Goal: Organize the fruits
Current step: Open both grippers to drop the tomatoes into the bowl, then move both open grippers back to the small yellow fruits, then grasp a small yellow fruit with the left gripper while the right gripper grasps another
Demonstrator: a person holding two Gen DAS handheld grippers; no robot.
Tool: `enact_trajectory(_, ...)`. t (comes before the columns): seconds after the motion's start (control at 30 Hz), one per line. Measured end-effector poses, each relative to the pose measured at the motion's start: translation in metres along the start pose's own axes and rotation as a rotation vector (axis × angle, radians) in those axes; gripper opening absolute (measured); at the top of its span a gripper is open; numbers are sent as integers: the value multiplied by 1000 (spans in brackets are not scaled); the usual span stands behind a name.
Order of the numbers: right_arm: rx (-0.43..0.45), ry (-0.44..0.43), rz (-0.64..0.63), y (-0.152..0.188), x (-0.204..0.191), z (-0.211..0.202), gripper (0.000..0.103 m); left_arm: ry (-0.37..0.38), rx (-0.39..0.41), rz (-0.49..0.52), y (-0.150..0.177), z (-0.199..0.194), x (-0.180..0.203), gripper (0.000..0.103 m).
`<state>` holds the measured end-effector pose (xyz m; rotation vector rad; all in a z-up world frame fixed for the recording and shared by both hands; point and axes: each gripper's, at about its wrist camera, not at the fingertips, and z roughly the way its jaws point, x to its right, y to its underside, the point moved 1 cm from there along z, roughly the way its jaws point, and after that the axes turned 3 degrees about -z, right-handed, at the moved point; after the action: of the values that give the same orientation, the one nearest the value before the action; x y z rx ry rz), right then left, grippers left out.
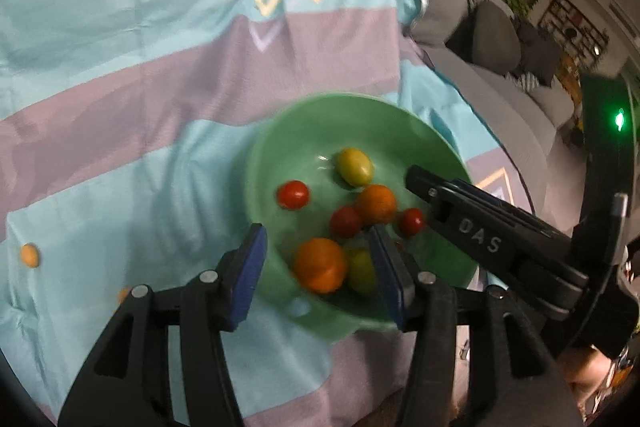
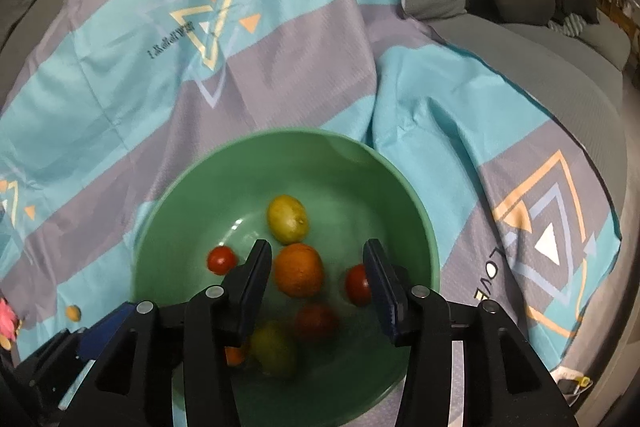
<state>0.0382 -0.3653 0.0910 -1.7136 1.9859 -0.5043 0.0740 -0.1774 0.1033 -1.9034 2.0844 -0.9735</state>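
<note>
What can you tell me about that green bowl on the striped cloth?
The green bowl is round, deep and glossy, ceramic or glass by its look, with light glinting on its inner wall. It stands upright on a teal and grey striped cloth draped over a grey sofa. Inside lie seven small fruits: two orange, two yellow-green, three red. Both grippers hang open above it, and neither can be seen touching it.

one green bowl (image 1: 304,131) holds seven fruits: three red tomatoes (image 1: 293,194), two oranges (image 1: 376,203) and two yellow-green fruits (image 1: 354,167). two small orange pieces (image 1: 30,255) lie on the one striped cloth (image 1: 120,87) outside it. two grippers (image 1: 318,277) are in view.
</note>
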Motion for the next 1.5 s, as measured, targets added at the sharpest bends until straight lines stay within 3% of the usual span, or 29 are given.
enact_trajectory(0.1,22,-21,-21,0,-9,-7,49,-31,34,-61,2,-22,-28,53)
enact_trajectory(0.27,53,-116,-103,2,-41,-19,49,-148,86,-200,8,-58,-96,52)
enact_trajectory(0.47,38,-247,-275,20,-105,-25,49,-294,117,-383,22,-87,-182,51)
enact_trajectory(0.63,-25,-346,-440,47,-164,-14,49,-318,98,-487,31,-83,-227,43)
enact_trajectory(0.83,-174,-391,-571,82,-208,24,49,-322,57,-552,34,-62,-255,33)
enact_trajectory(1.0,-237,-324,-608,98,-217,51,46,-337,28,-578,32,-46,-269,32)
enact_trajectory(1.4,-266,-308,-610,105,-218,65,32,-365,4,-608,29,-24,-282,32)
enact_trajectory(1.5,-271,-310,-611,106,-218,67,28,-344,-15,-630,30,-18,-287,30)
